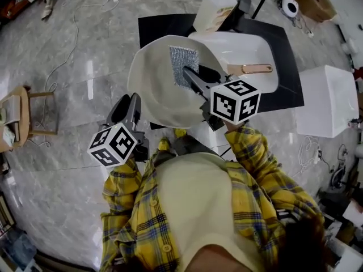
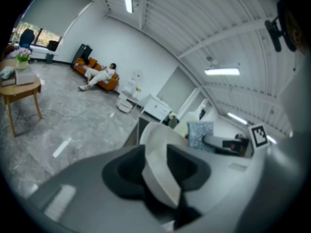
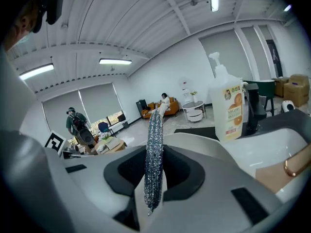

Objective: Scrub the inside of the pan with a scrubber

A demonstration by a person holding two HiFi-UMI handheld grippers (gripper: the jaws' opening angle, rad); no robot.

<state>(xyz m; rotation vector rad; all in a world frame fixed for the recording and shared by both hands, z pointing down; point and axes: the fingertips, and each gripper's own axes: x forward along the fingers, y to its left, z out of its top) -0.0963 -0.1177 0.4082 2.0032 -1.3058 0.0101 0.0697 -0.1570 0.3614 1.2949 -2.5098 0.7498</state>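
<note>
I see a white pan (image 1: 156,89) tilted up in front of me over the black mat. The right gripper (image 1: 190,72) reaches into the pan and is shut on a flat silver scrubber (image 1: 183,66), which lies against the pan's inside wall. In the right gripper view the scrubber (image 3: 154,154) stands edge-on between the pads of that gripper (image 3: 155,171). The left gripper (image 1: 129,103) is at the pan's near left rim. In its own view the pan's rim (image 2: 158,164) runs between the jaws of the left gripper (image 2: 155,171), which stand wide around it.
A white basin (image 1: 249,47) sits on the black mat (image 1: 286,55) behind the pan, with a copper-coloured handle (image 1: 252,68) lying in it. A soap pump bottle (image 1: 214,7) stands at the back. A white box (image 1: 326,101) is at the right, a wooden stool (image 1: 22,118) at the left.
</note>
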